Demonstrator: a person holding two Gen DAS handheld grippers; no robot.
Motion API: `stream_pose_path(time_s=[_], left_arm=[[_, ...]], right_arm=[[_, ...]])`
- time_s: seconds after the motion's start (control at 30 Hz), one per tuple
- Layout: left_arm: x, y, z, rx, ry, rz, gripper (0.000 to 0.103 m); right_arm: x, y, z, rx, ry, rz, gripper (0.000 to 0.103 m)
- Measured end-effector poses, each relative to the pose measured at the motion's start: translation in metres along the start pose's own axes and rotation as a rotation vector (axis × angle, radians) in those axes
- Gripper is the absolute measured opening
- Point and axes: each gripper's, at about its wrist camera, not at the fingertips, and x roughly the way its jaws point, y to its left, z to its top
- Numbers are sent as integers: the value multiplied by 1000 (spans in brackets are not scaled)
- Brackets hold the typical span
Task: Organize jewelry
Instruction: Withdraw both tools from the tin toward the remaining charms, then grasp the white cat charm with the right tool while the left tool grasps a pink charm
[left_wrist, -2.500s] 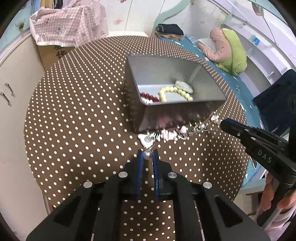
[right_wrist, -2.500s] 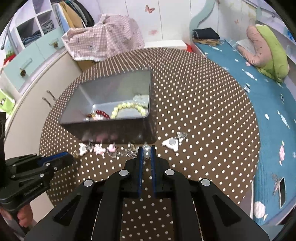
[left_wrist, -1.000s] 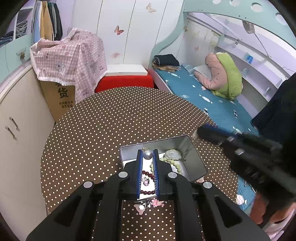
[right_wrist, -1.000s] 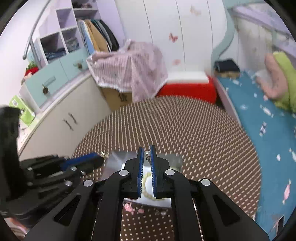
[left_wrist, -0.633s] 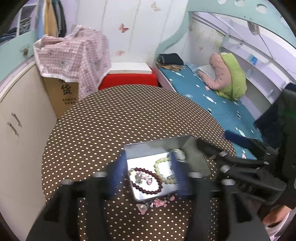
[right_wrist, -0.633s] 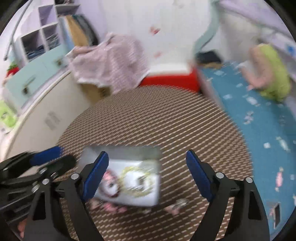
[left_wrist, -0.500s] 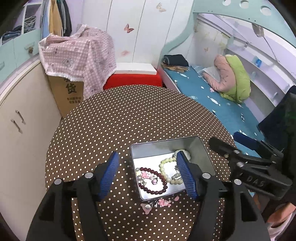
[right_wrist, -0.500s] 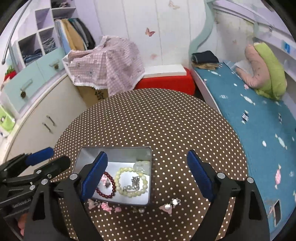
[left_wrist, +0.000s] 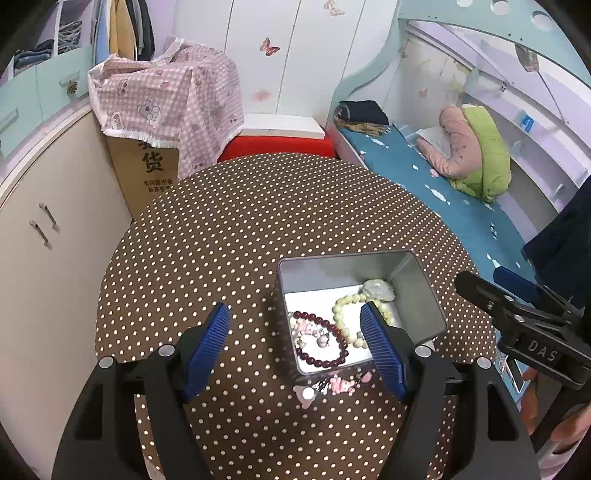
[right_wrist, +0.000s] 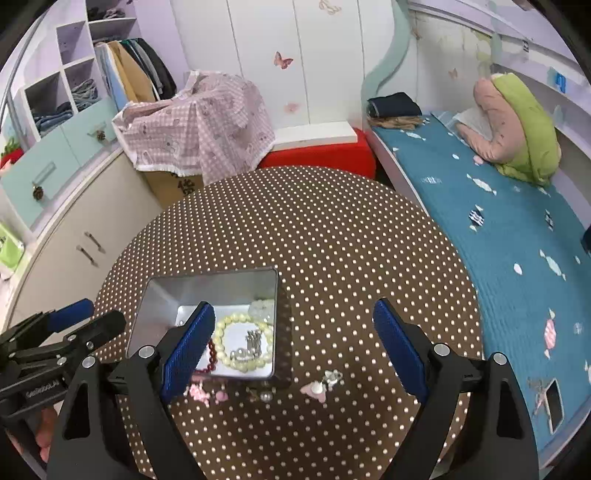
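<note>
Both claws empty above the table; loose trinkets wait in front of the tin.

Left claw (left_wrist: 297, 345) opening, right claw (right_wrist: 293, 349) spread wide, nothing between either. Pink charms (right_wrist: 313, 389) lie below the right claw, nearer it; tin (right_wrist: 155, 291) just beyond holds bracelets.

Bright, even indoor light in both wrist views, soft faint shadows on the worktop (left_wrist: 229, 236), white glare off the floor of the metal tin (left_wrist: 417, 291), strong fisheye bending at the edges, black vignette corners, everything sharp, no blur.
</note>
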Motion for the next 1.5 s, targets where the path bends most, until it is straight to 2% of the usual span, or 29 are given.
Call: stream_pose_path(time_s=[0.17,0.33,0.47,0.57,0.63,0.73,0.9,0.97,1.03,1.17,1.23,1.4,1.43,1.5], left_arm=[[1,7,-10,-22,21,17,76],[4,15,-24,-40,56,24,77],[9,20,-36,-51,85,32,77],[14,21,-48,-55,96,38,78],[19,21,-56,-52,102,45,81],[30,19,-69,-38,105,109,81],[41,19,-82,-50,108,47,81],[42,18,-85,-62,78,36,81],[42,15,-89,-54,51,54,81],[47,5,-90,-24,58,82,81],[50,0,-89,-12,64,95,81],[56,-6,-84,18,76,92,81],[56,-7,-84,23,78,95,81],[57,-9,-85,33,85,102,80]], right_arm=[[-3,-8,-16,8,11,3,85],[-13,-14,-38,-10,-84,85,85],[-17,-15,-60,-39,-154,-3,85],[-14,-16,-74,-60,-161,-21,85],[-11,-12,-80,-95,-145,-29,85],[-3,-16,-92,-87,-118,-32,85],[8,-31,-99,-37,-113,-64,85],[16,-36,-98,-19,-87,-73,85],[25,-40,-97,-6,-57,-65,85],[44,-45,-97,8,-1,-36,84],[49,-42,-97,-25,3,-53,80],[57,-34,-97,-106,4,-83,54],[58,-34,-97,-109,-1,-72,51],[57,-32,-94,-115,-5,-65,37]])
